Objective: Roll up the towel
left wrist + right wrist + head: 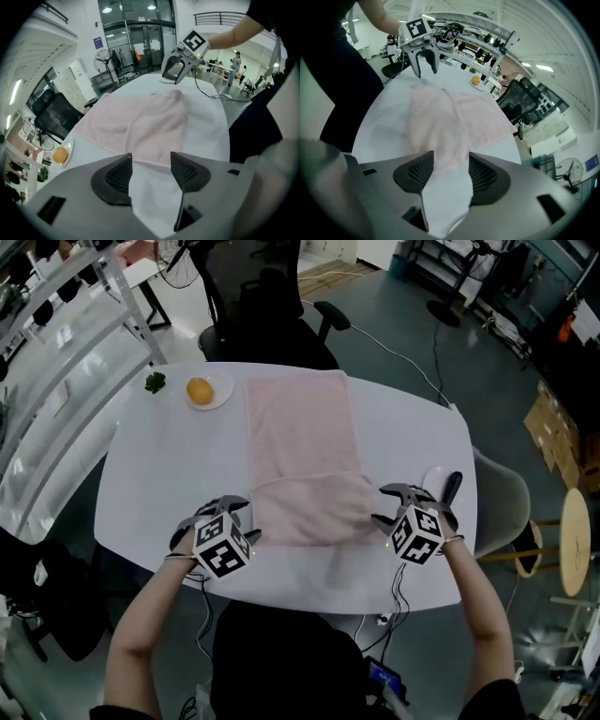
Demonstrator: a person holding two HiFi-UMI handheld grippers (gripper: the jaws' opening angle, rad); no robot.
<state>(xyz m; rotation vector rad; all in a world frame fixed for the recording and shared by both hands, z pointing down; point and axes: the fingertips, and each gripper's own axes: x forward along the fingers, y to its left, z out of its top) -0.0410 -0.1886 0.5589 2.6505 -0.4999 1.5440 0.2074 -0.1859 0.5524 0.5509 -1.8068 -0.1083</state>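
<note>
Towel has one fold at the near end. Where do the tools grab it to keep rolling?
Take the folded near edge of the towel at its two corners, left tool and right tool one each, coming from the person's side. That doubled edge is thicker than the flat single layer beyond, and both tools are open beside it.

You wear a dark top (281,667), with your forearms left bare. Your left gripper (223,510) and right gripper (401,501) each have a grey body and carry a white cube (222,549) printed with black square markers. Both have black ribbed fingers (117,174), and thin dark cables (201,620) trail under your wrists.
</note>
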